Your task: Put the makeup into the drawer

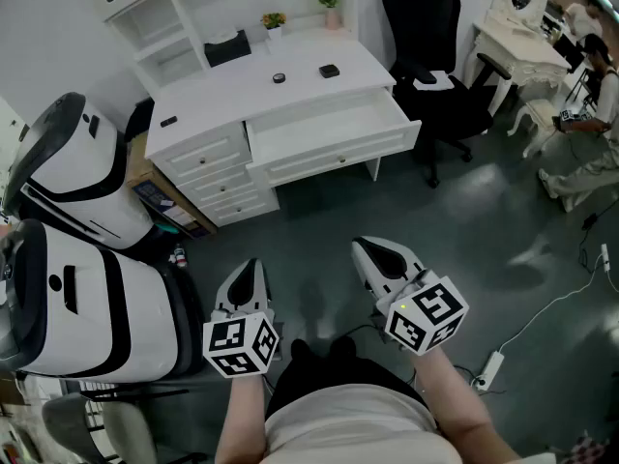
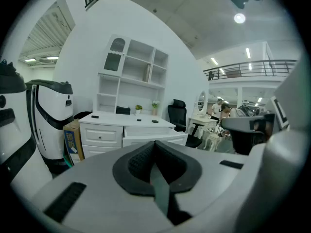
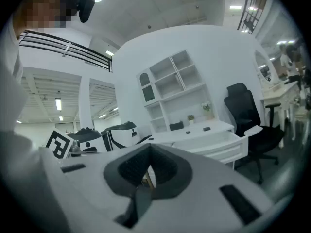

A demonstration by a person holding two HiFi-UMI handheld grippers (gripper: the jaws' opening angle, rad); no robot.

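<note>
Machines [image 1: 82, 167] with glossy white shells and black bands stand at far left. Beside them the left gripper [image 1: 249, 267] has its jaws pressed together on nothing, ribbed dark pads meeting in a smooth grey plastic body.

Ahead, well apart from both grippers, is the desk [image 1: 222, 95], flat and matt white. Its drawer [image 1: 334, 153] is pulled out and looks bare inside.

The makeup is probably the two small dark pieces on the desktop: a round case [image 1: 279, 77] and, to its right, a flat case [image 1: 330, 70]. Both are too small to tell more. I judge them light and rigid, likely smooth and a little slippery, perhaps with brittle contents. Each would want a gentle pinch across its sides, low against the desktop.

The right gripper [image 1: 369, 249] is likewise closed tight and empty. A padded black chair [image 1: 426, 27] stands at the desk's right end.
</note>
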